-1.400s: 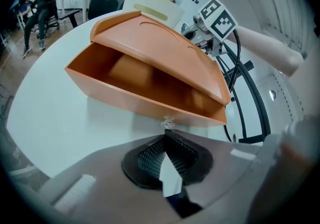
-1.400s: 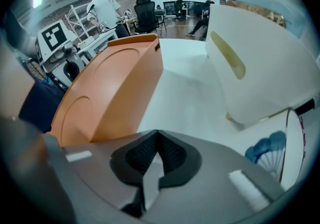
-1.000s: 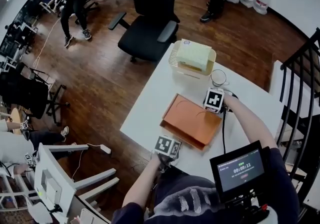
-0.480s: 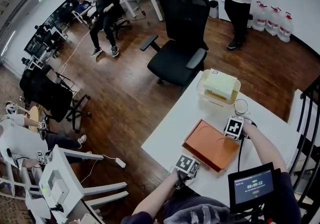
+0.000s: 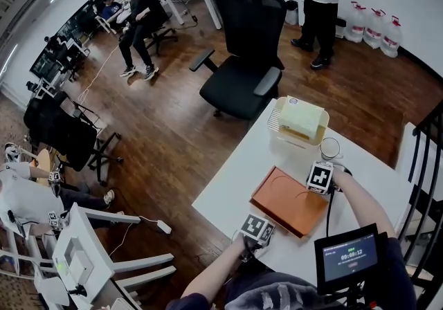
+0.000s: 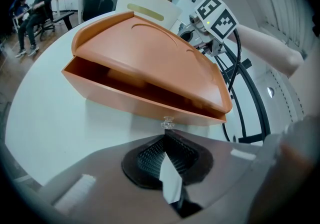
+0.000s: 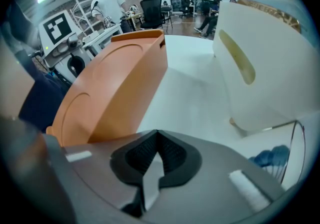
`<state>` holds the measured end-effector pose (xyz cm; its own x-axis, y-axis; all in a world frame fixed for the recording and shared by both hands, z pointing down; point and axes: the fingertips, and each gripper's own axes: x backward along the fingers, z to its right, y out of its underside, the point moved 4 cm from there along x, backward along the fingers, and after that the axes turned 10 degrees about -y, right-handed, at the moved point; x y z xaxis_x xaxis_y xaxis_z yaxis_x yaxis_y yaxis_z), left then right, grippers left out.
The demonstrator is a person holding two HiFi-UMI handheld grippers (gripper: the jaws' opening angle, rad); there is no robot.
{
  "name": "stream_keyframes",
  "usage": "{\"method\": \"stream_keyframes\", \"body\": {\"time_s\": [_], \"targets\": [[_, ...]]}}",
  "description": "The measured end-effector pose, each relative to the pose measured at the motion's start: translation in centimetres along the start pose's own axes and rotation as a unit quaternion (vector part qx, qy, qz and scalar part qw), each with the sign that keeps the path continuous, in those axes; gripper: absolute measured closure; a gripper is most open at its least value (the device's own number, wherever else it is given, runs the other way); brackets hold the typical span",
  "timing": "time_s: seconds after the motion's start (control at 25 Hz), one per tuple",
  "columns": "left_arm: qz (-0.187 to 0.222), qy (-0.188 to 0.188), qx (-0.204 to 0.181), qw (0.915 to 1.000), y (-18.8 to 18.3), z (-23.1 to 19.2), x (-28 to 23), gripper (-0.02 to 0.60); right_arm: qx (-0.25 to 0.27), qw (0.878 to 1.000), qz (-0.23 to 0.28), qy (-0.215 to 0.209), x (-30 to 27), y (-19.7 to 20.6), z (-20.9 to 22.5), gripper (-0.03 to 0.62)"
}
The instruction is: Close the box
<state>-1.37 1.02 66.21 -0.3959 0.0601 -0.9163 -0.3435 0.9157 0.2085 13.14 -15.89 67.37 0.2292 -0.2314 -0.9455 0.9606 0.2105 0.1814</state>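
An orange flat box [image 5: 289, 201] lies on the white table [image 5: 232, 180]. In the left gripper view its lid [image 6: 150, 53] rests a little ajar, with a dark gap along the front over the base [image 6: 125, 98]. My left gripper [image 5: 257, 227] is at the box's near corner, its jaws shut and empty [image 6: 167, 129], the tips just short of the box's front wall. My right gripper [image 5: 320, 178] is at the far right corner, also shut and empty [image 7: 157, 134], with the box [image 7: 115, 88] to its left.
A white basket [image 5: 297, 123] holding a tissue pack stands behind the box, close on the right in the right gripper view [image 7: 260, 63]. A glass [image 5: 331, 148] is next to it. A black office chair [image 5: 242, 73] stands past the table's far edge, with people beyond.
The head view has swung and now shows more of the room. Both grippers stay at the same corners of the box, and the box has not moved.
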Motion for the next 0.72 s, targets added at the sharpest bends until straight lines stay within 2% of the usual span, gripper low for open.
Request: {"method": "stream_keyframes", "body": {"time_s": [0.12,0.24,0.44,0.72], "targets": [[0.001,0.001,-0.001,1.0,-0.1,-0.2,-0.2,0.568,0.007,1.0,0.024,-0.01,-0.4,-0.8,-0.1,0.591],[0.003,0.001,-0.001,1.0,-0.3,-0.2,-0.2,0.568,0.006,1.0,0.009,-0.003,-0.1,-0.4,0.1,0.591],[0.005,0.003,0.0,1.0,-0.2,0.1,-0.1,0.568,0.007,1.0,0.024,-0.014,-0.2,-0.7,-0.4,0.591],[0.016,-0.003,-0.001,0.9999,-1.0,-1.0,-0.5,0.568,0.018,1.0,0.023,0.005,-0.5,-1.5,1.0,0.591]]}}
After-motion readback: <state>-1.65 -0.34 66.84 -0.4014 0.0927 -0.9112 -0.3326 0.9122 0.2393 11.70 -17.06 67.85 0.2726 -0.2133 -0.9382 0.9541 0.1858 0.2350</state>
